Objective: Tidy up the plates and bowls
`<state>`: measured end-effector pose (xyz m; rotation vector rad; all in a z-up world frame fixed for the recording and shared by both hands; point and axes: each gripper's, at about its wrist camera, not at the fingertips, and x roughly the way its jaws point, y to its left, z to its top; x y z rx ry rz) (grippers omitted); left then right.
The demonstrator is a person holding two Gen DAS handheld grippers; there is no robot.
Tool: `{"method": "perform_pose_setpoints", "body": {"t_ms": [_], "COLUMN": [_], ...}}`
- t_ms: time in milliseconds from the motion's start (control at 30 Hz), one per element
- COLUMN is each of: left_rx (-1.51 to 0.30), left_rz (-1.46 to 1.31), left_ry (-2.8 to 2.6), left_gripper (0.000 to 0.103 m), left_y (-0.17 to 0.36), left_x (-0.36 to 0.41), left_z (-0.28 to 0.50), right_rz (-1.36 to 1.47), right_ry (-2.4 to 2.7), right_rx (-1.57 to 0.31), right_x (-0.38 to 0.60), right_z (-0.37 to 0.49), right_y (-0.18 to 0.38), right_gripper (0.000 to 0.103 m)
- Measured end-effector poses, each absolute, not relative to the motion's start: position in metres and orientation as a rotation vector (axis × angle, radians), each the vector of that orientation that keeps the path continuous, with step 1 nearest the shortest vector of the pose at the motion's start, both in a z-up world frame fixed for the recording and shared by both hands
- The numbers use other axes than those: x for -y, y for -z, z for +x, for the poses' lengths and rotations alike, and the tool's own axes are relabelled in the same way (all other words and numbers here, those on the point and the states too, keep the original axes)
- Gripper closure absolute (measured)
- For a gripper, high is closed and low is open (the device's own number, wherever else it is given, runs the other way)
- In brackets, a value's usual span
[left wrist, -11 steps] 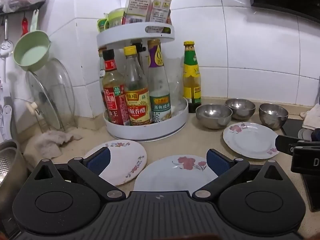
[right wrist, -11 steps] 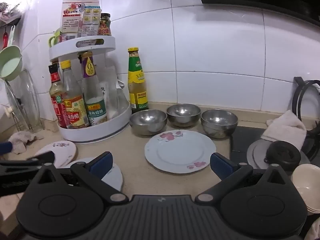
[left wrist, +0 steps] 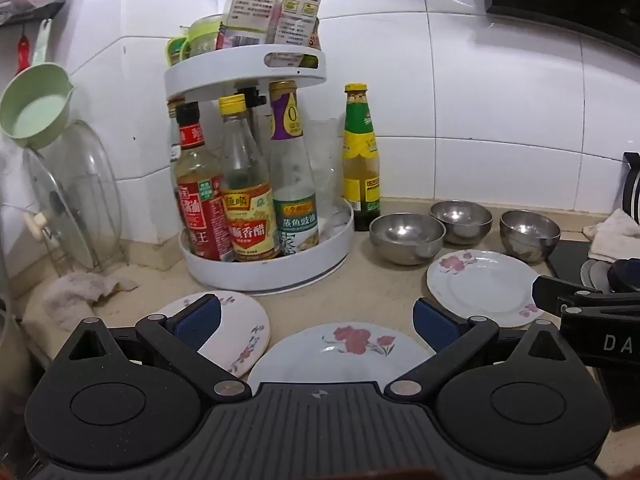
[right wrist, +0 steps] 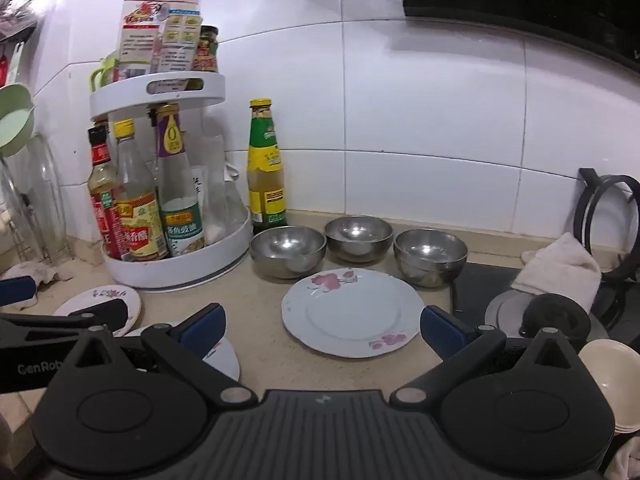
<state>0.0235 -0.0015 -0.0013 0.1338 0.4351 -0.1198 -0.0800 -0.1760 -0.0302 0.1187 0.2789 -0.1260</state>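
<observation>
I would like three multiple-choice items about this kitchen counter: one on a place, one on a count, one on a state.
1. Where does the green-labelled bottle with the yellow cap stand?
A. on the rack's upper tier
B. on the counter, right of the white two-tier round rack
C. inside a bowl

2. How many round steel bowls sit by the wall?
A. two
B. three
C. five

3. How are the right gripper and the left gripper?
A. both open and empty
B. both shut on plates
C. one holds a bowl

Answers: 1 B, it stands outside the rack, on the counter. 2 B, three bowls stand behind the white flowered plate. 3 A, the blue pads stand wide apart with nothing gripped.
</observation>
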Motion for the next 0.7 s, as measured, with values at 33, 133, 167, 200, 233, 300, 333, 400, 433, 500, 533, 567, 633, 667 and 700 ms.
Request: {"method": "perform_pose_setpoints", "body": {"t_ms": [33, 133, 167, 200, 233, 300, 333, 400, 433, 500, 533, 567, 633, 667, 700], "left_rx": [-0.435, -0.437, -0.437, -0.440, -0.444, -0.460, -0.468, -0.486, -0.493, -0.505, -0.508, -0.512, -0.521, -0.528, -0.534], "left_rz": [0.135, 0.138, 0.139, 0.141, 0.142, 0.136, 0.131, 0.122, 0.118, 0.116, 0.116, 0.117, 0.117, 0.116, 0.115], "left_ry": [0.125, 0.134, 0.138, 0.139, 0.141, 0.148, 0.150, 0.154, 0.154, 0.154, 0.154, 0.151, 0.146, 0.142, 0.139], "left_gripper": [0.000, 0.000, 0.000, 0.000, 0.000, 0.000, 0.000, 0.000, 0.000, 0.000, 0.000, 0.000, 0.000, 0.000, 0.000], "left_y": [0.0013, 0.0022, 0.0026, 0.0033, 0.0041, 0.0032, 0.0039, 0.0044, 0.0054, 0.0063, 0.0070, 0.0073, 0.0085, 0.0086, 0.0091], "left_x": [0.0014, 0.0014, 0.0015, 0.0016, 0.0016, -0.0005, -0.0010, -0.0007, 0.0001, 0.0005, 0.0005, 0.0011, 0.0008, 0.0008, 0.0001], "left_z": [0.0247, 0.0264, 0.0265, 0.0266, 0.0268, 0.0304, 0.0309, 0.0332, 0.0328, 0.0327, 0.0322, 0.0322, 0.0310, 0.0312, 0.0308], "right_rz": [0.121, 0.123, 0.125, 0.127, 0.129, 0.132, 0.133, 0.129, 0.126, 0.125, 0.126, 0.128, 0.130, 0.130, 0.129], "right_ry": [0.132, 0.145, 0.146, 0.149, 0.150, 0.150, 0.152, 0.153, 0.157, 0.160, 0.159, 0.157, 0.156, 0.155, 0.152], "right_rx": [-0.277, -0.275, -0.278, -0.279, -0.282, -0.287, -0.290, -0.294, -0.295, -0.302, -0.307, -0.311, -0.318, -0.321, -0.325], "right_x": [0.1761, 0.1758, 0.1756, 0.1750, 0.1753, 0.1765, 0.1762, 0.1761, 0.1752, 0.1744, 0.1750, 0.1755, 0.1756, 0.1747, 0.1747], "right_z": [-0.0798, -0.0784, -0.0779, -0.0781, -0.0779, -0.0776, -0.0776, -0.0778, -0.0783, -0.0782, -0.0784, -0.0786, -0.0791, -0.0791, -0.0791], "right_y": [0.0296, 0.0295, 0.0300, 0.0309, 0.0320, 0.0333, 0.0331, 0.0337, 0.0340, 0.0343, 0.0353, 0.0362, 0.0378, 0.0380, 0.0386], "right_gripper": [0.001, 0.001, 0.001, 0.001, 0.001, 0.001, 0.001, 0.001, 0.001, 0.001, 0.001, 0.001, 0.001, 0.001, 0.001]}}
